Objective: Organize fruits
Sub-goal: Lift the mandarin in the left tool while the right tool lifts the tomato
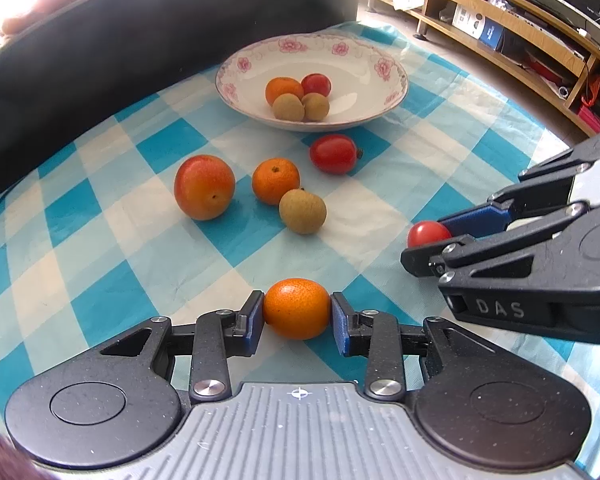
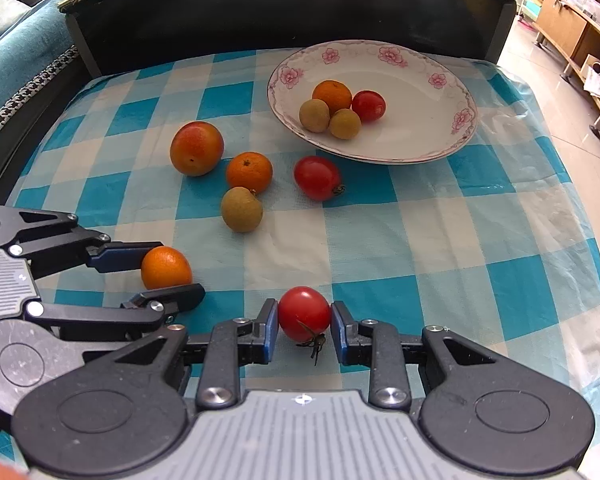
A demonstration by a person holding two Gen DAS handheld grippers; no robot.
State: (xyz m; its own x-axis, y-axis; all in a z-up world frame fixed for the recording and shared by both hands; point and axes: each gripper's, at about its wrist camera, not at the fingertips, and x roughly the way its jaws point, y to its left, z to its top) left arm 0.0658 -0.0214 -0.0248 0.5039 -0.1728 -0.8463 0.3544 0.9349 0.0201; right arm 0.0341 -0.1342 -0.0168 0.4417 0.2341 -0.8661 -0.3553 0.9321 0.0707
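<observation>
My left gripper (image 1: pixel 297 312) is shut on a small orange (image 1: pixel 297 308), just above the checked cloth. My right gripper (image 2: pixel 304 320) is shut on a cherry tomato (image 2: pixel 304 313) with its stem hanging down. Each gripper shows in the other's view: the right gripper (image 1: pixel 432 240) with its tomato (image 1: pixel 428 233), the left gripper (image 2: pixel 168 270) with its orange (image 2: pixel 165 267). Farther back, a white floral plate (image 1: pixel 380 92) holds an orange, a tomato and two longans. Between plate and grippers lie a large red-orange fruit (image 1: pixel 204 187), an orange (image 1: pixel 275 181), a longan (image 1: pixel 302 211) and a tomato (image 1: pixel 334 153).
A blue and white checked cloth (image 2: pixel 420 232) covers the table. A dark sofa back (image 2: pixel 260 12) runs along the far edge. Wooden shelves (image 1: pixel 520 28) with clutter stand to the right, beyond the table's right edge.
</observation>
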